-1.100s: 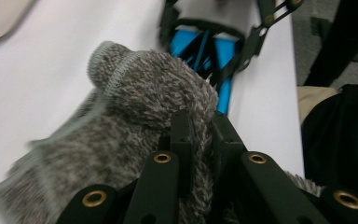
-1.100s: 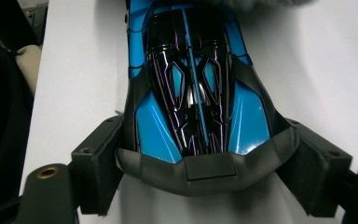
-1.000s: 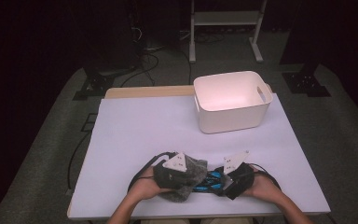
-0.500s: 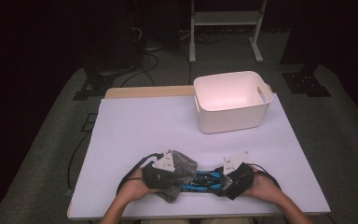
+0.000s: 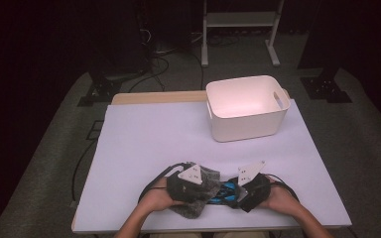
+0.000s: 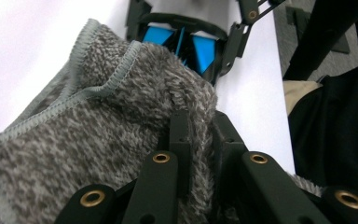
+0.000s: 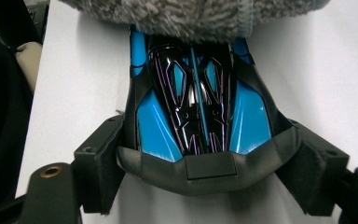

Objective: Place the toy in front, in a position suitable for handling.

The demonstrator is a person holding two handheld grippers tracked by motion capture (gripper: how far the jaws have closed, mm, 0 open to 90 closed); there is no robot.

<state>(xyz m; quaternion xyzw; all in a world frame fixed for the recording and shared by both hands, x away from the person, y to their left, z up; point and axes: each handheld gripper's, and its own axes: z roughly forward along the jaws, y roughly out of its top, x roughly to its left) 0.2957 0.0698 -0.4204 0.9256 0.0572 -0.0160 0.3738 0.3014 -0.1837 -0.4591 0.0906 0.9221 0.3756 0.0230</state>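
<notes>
White tabletop: my left gripper pinches the soft, limp grey fleece cloth; my right gripper clamps the stiff, glossy, probably slippery blue toy car across its sides.

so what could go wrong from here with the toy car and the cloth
The right hand-held gripper clamps the blue toy car only at one end, so wiping pressure could twist it loose. The left hand-held gripper pinches just a fold of the grey fleece cloth, which may slip out. Both sit near the table's front edge, so a dropped car could roll off.
</notes>
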